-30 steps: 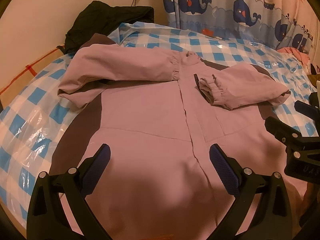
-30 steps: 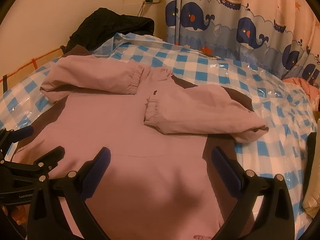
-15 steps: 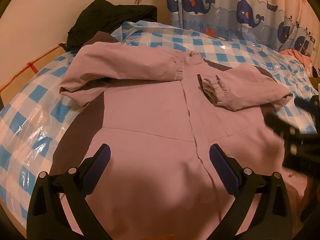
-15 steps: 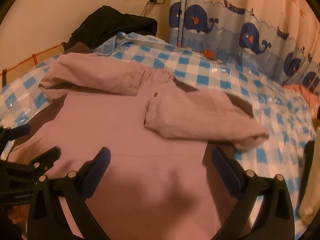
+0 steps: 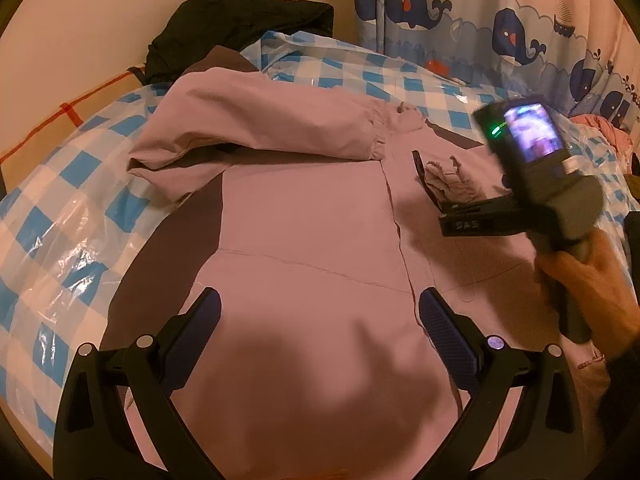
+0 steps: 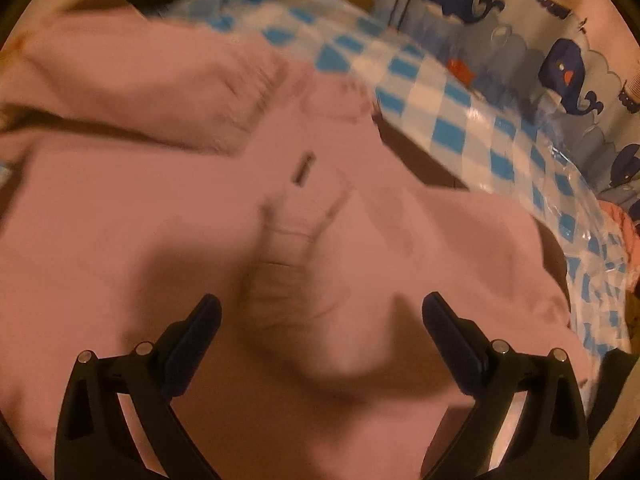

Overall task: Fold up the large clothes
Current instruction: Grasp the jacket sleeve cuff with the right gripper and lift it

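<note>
Pink jacket lies flat on the checked sheet, both sleeves folded across the chest. Left gripper hovers over its lower half, jaws spread. Right gripper sits low above the right cuff, jaws spread, view blurred.
</note>
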